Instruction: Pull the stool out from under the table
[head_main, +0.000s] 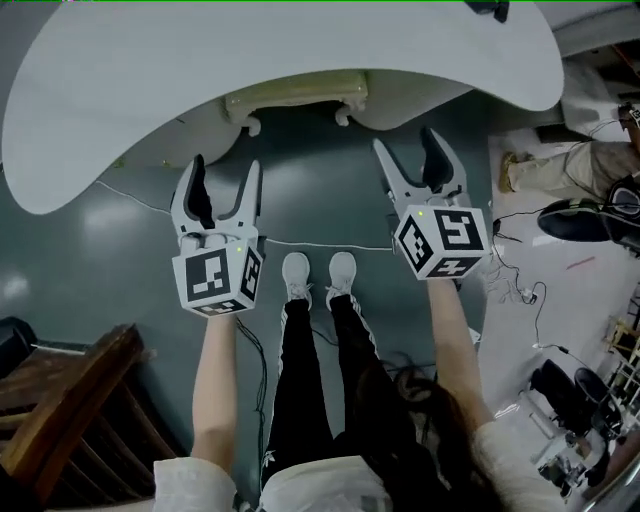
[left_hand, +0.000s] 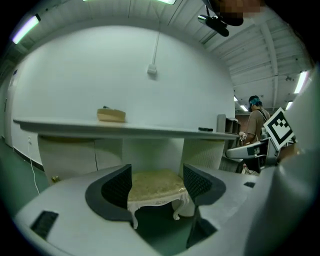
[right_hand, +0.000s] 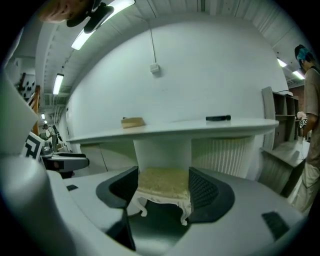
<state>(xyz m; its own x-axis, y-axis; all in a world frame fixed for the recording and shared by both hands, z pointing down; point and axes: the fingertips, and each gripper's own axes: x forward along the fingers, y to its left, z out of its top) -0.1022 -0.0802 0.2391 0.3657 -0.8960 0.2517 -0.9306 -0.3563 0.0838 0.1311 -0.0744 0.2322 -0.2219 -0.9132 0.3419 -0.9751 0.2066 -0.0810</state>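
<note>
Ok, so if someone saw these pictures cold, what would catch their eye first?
Likely the left gripper and right gripper, both with jaws apart and empty, pointing at a cream stool with carved white legs tucked under the big white curved table at the top of the head view. Next, the person's white sneakers on the dark floor between the two grippers.

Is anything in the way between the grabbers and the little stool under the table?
Nothing visible blocks them. The left gripper and right gripper are open, with only floor before the stool under the table. A thin white cable lies across the floor nearer the shoes, where the stool might be dragged.
</note>
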